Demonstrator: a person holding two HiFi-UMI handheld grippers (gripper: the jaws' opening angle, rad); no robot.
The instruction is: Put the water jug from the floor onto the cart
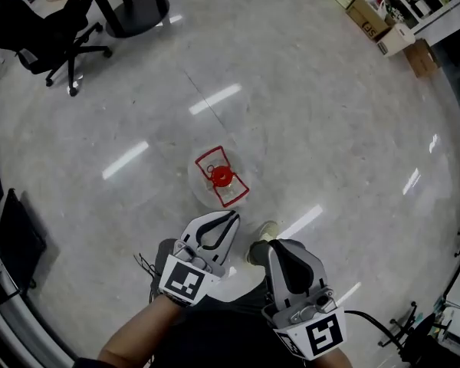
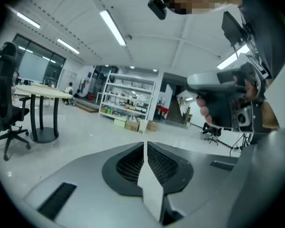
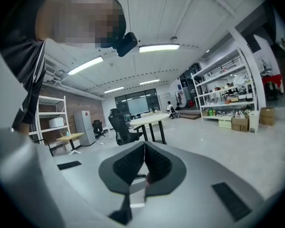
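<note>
Water jug (image 1: pixel 221 176): on floor (image 1: pixel 330 129), near and ahead of my fingertips, untouched | my left gripper (image 1: pixel 231 218): jaws together, empty | my right gripper (image 1: pixel 270 245): same

The floor (image 1: pixel 314 129) lies open round the water jug (image 1: pixel 221 176), save a shoe (image 1: pixel 264 232) close at five o'clock. Well off stand a chair (image 1: pixel 50 41) at ten, a table base (image 1: pixel 134 10) at eleven and boxes (image 1: pixel 383 25) toward two.

I get bright, even light from ceiling strip lights (image 2: pixel 112 26) high above the left gripper (image 2: pixel 145 145). Their glare lies in white streaks on the polished floor (image 1: pixel 314 113) ahead of it. Shadows are faint. Both gripper views curve strongly and darken to black at the corners, and the nearest surfaces look soft.
</note>
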